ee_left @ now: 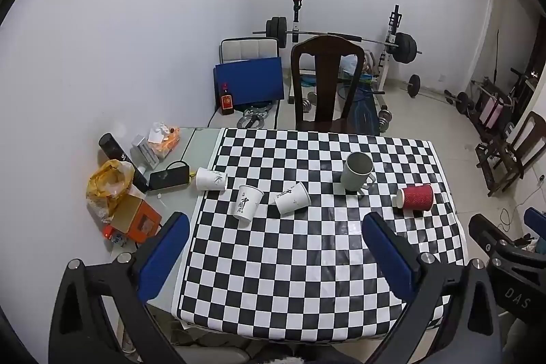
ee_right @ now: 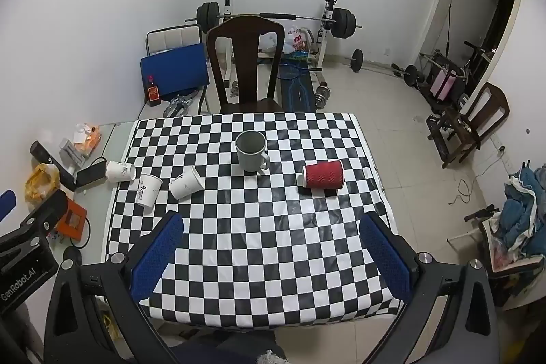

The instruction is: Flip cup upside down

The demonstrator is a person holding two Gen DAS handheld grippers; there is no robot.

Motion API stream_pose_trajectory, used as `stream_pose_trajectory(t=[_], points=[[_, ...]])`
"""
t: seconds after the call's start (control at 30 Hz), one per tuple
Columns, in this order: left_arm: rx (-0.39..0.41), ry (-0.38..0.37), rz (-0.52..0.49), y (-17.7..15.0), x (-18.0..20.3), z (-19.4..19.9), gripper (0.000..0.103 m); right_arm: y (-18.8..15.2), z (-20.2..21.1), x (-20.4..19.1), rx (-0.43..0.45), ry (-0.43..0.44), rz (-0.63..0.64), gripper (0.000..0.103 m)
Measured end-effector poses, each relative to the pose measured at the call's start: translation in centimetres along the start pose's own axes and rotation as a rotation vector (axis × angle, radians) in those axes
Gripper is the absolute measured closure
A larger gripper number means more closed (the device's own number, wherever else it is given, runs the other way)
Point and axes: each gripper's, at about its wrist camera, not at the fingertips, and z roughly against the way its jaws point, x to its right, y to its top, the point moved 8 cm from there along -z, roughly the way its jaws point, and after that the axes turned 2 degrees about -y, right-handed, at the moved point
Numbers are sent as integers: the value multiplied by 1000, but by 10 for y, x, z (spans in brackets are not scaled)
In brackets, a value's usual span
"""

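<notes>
On the checkered tablecloth stand a grey mug, upright with its mouth up, and a white paper cup, also upright. A red ribbed paper cup lies on its side at the right. Two more white paper cups lie on their sides: one mid-table, one at the cloth's left edge. My left gripper and right gripper are open and empty, above the near half of the table.
Clutter sits on the bare table strip at the left: an orange box, a yellow bag, a black phone, a black cylinder. A dark wooden chair stands behind the table, with weights beyond.
</notes>
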Motion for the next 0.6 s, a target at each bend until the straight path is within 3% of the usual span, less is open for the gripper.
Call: stream_pose_trajectory(t=[0.6], points=[[-19, 7, -6, -1, -1, -1, 0, 2, -1, 0, 14, -7, 7, 0]])
